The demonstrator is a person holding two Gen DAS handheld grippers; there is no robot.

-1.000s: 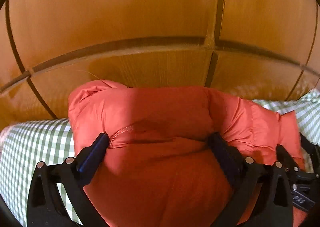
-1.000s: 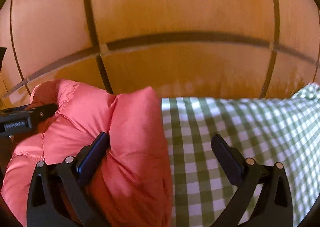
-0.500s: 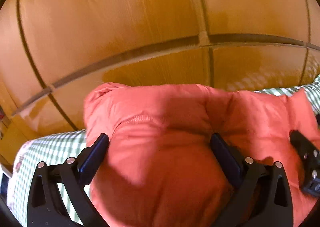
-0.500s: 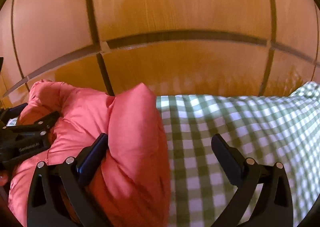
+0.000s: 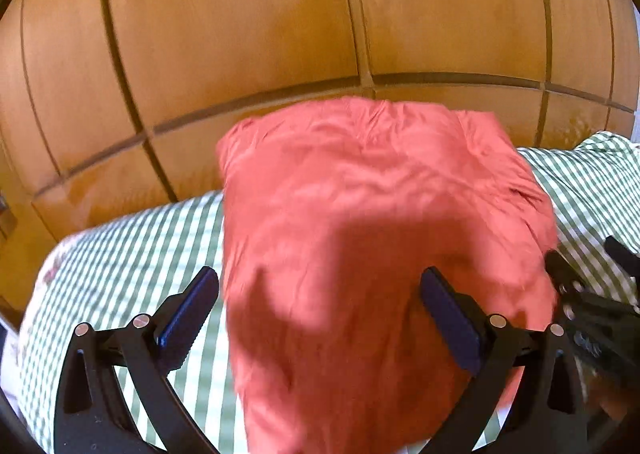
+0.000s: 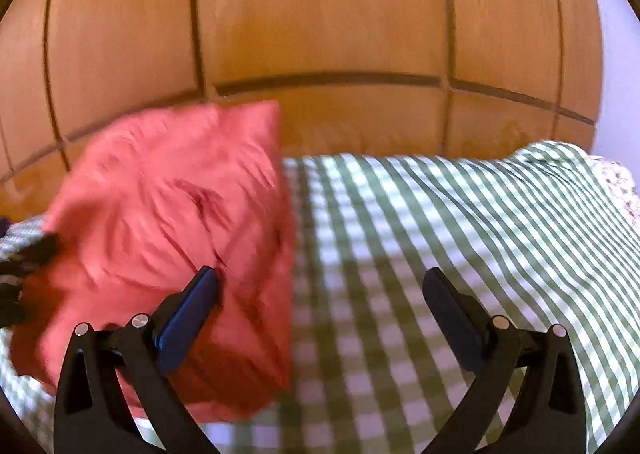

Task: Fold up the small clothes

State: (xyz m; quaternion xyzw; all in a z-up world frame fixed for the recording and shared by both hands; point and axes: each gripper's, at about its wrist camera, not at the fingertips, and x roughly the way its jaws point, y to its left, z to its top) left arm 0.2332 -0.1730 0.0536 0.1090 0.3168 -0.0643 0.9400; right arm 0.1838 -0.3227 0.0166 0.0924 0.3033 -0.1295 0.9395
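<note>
Clothing, in the form of one red-orange garment (image 5: 376,230), is laid in a bunched, folded heap on a green-and-white checked cloth (image 6: 460,238), which is spread in front of a wall of wooden panels (image 5: 240,33) crossed by dark grooves. The panels fill the upper half of both views.

The left gripper (image 5: 320,306) is held low and pointed at the panels, its jaws spread wide to either side of the garment, with nothing clamped between them. Its right finger is seen against the red fabric; contact cannot be told because of blur.

The right gripper (image 6: 320,306) is likewise held low with jaws wide apart. Its left finger lies over the garment's right edge, and its right finger is over the checked cloth.
</note>
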